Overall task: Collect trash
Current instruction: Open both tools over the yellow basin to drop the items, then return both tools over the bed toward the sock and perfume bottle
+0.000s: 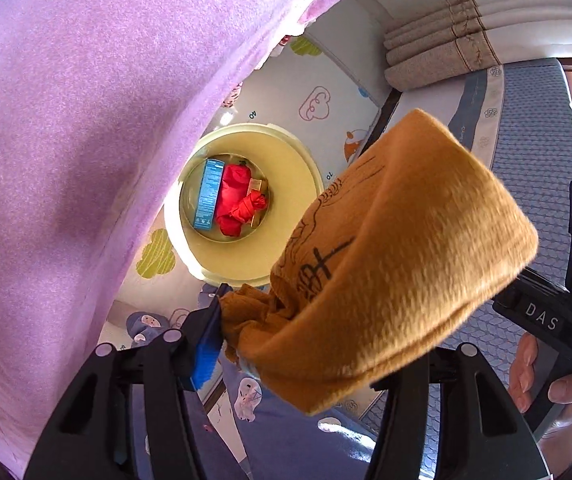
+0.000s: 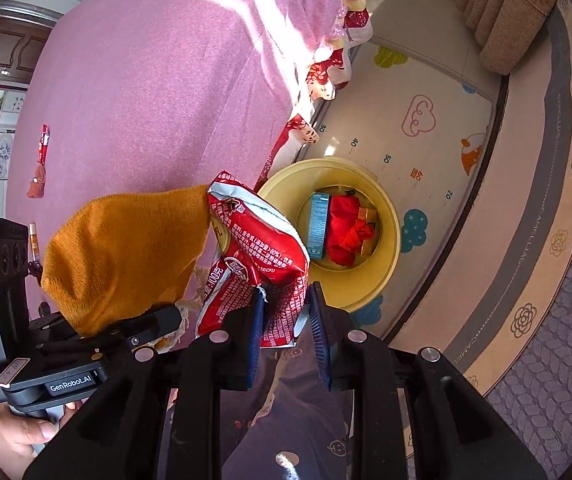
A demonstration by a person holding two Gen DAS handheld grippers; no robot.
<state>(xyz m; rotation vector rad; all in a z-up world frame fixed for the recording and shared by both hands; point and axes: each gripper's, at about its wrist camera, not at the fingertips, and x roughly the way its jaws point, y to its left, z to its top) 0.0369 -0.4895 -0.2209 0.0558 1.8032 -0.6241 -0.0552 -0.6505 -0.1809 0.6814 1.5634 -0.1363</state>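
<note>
Left gripper [image 1: 310, 340]: mustard cloth [image 1: 398, 248] is hiding its right finger; grip unclear. Right gripper [image 2: 286, 320]: narrow jaws bracketing red snack bag [image 2: 253, 256], contact uncertain. Yellow bin [image 2: 386, 216] beyond is holding blue box [image 2: 320, 220], red bundle [image 2: 350, 232].

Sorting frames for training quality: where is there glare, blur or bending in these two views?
Right wrist view: a sun patch washes out the pink bedspread; the rug border bows with the fisheye. Left wrist view: the orange cloth looks soft and slightly smeared up close, while the yellow bin stays sharp.
</note>
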